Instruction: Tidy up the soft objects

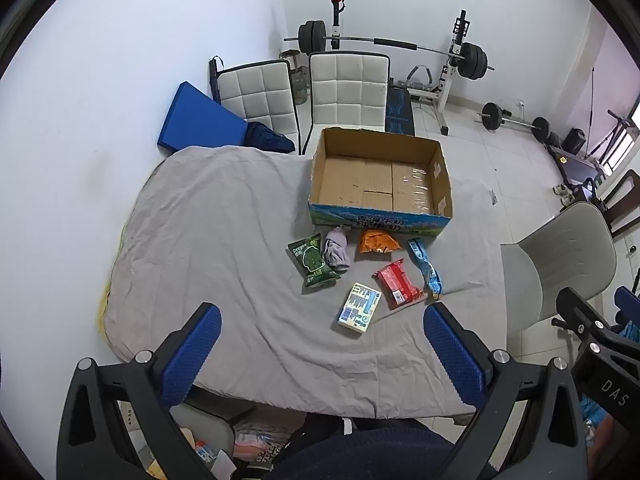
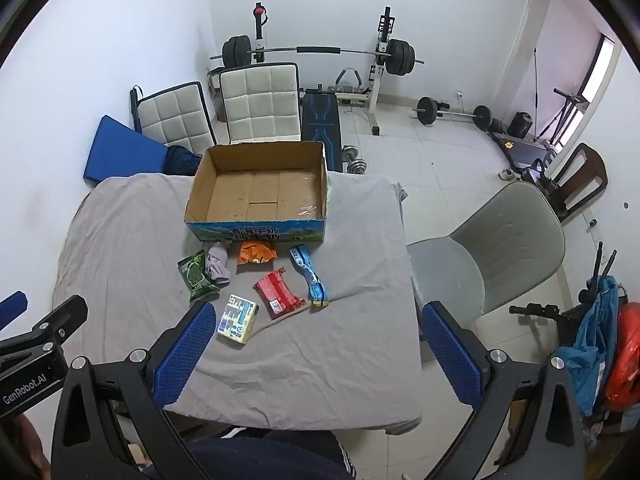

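Both grippers, left gripper (image 1: 322,354) and right gripper (image 2: 316,350), held wide open, nothing gripped. Soft packets, e.g. red packet (image 2: 279,293), lie just before the empty cardboard box (image 2: 256,196); nearest should be pinched mid-body, lifted clear of the grey sheet (image 2: 320,352)

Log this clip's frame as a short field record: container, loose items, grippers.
container: open brown cardboard box, nothing visible inside
surface: wrinkled grey cloth
items in front of the box: green snack packet, crumpled grey fabric, orange packet, blue wrapper, red packet, pale tissue pack
left gripper: open, empty
right gripper: open, empty
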`<move>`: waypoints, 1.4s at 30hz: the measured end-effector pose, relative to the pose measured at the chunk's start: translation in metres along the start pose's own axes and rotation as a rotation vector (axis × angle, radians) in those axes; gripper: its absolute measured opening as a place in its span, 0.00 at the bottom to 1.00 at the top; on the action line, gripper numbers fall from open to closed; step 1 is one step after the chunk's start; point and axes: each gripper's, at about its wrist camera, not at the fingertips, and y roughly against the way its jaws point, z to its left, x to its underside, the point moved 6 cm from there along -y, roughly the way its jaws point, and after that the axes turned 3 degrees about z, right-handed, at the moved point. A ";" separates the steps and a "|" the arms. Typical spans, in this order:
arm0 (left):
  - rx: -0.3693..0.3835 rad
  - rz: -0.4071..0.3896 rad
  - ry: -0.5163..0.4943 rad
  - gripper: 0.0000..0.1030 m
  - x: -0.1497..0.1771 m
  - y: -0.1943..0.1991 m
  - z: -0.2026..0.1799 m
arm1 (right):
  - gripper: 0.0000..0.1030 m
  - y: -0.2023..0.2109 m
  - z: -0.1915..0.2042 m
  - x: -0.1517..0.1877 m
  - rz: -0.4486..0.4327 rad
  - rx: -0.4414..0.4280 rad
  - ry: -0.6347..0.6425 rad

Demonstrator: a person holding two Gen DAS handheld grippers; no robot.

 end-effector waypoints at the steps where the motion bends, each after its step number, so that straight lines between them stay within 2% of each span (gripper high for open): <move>1: 0.002 0.000 0.000 1.00 0.000 0.000 0.000 | 1.00 0.000 0.000 0.000 0.001 0.001 -0.001; 42: 0.006 -0.066 -0.002 1.00 0.001 0.022 0.000 | 1.00 0.019 -0.002 -0.003 -0.052 0.000 0.002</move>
